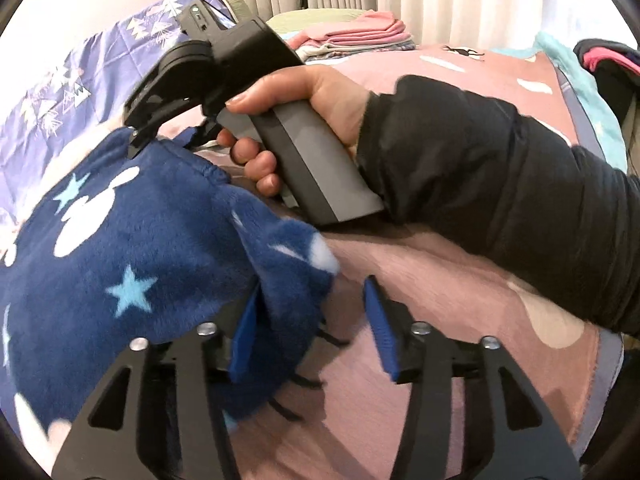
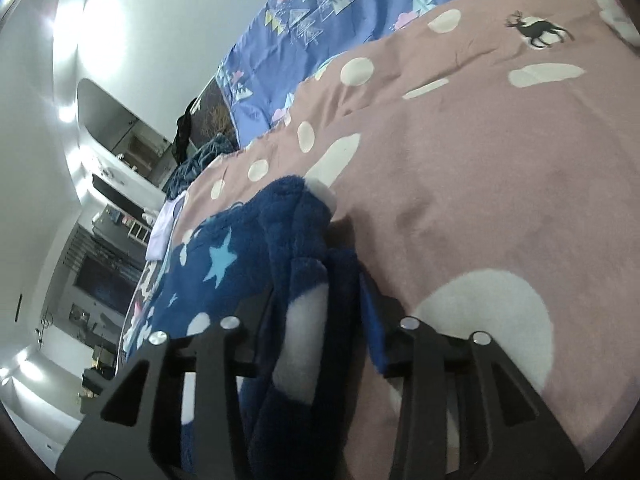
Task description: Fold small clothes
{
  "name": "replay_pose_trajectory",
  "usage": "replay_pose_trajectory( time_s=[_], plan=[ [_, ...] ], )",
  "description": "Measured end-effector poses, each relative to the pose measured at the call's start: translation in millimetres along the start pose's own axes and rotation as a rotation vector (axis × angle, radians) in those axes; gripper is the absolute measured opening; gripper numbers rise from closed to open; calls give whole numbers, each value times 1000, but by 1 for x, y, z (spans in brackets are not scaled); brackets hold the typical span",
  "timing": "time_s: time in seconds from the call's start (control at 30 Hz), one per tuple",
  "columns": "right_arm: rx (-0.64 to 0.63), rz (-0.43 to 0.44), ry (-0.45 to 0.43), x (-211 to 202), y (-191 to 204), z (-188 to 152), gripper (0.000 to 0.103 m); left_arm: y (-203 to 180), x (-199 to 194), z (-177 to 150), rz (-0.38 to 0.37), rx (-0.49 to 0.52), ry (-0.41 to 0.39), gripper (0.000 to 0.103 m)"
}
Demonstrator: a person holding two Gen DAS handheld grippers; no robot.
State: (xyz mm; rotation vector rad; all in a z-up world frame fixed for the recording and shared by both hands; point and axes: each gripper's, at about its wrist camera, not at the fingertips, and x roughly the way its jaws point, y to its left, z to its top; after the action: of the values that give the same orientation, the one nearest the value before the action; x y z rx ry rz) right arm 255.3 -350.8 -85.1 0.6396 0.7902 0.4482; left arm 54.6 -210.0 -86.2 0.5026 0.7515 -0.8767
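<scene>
A dark blue fleece garment (image 1: 132, 248) with white shapes and light blue stars lies on the pink bedspread (image 1: 440, 280). My left gripper (image 1: 312, 332) is open, with a corner of the fleece lying between its blue pads and a wide gap to the right pad. My right gripper (image 2: 316, 320) has the fleece (image 2: 304, 280) bunched between its fingers, which stand apart around it. In the left wrist view the right gripper (image 1: 136, 144) sits at the garment's far edge, held by a hand in a black sleeve.
A stack of folded pink and pale clothes (image 1: 356, 36) sits at the far side of the bed. A purple patterned quilt (image 1: 60, 92) lies along the left. Dark and pink clothes (image 1: 608, 64) lie at the right edge. Room furniture (image 2: 112, 208) stands beyond the bed.
</scene>
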Motion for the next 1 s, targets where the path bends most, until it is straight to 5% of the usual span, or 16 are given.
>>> replay_pose_trajectory(
  time_s=[0.23,0.4,0.53,0.67,0.9,1.0],
  plan=[
    [-12,-132,-63,-56,12,-19,61,40,-71,-43,33,-185,-74,58],
    [-64,-279,-83,-92,49,-30,61,105,-133,-105,170,-464,-144,61],
    [-175,-241,-80,-92,107,-44,61,153,-186,-166,271,-680,-218,60],
    [-434,-218,-32,-65,192,-83,63,186,-223,-228,343,-854,-239,36],
    [-862,-96,145,14,310,-196,65,205,-220,-265,250,-922,-256,35],
    [-930,-111,190,29,329,-224,65,217,-205,-264,202,-932,-238,49]
  ],
)
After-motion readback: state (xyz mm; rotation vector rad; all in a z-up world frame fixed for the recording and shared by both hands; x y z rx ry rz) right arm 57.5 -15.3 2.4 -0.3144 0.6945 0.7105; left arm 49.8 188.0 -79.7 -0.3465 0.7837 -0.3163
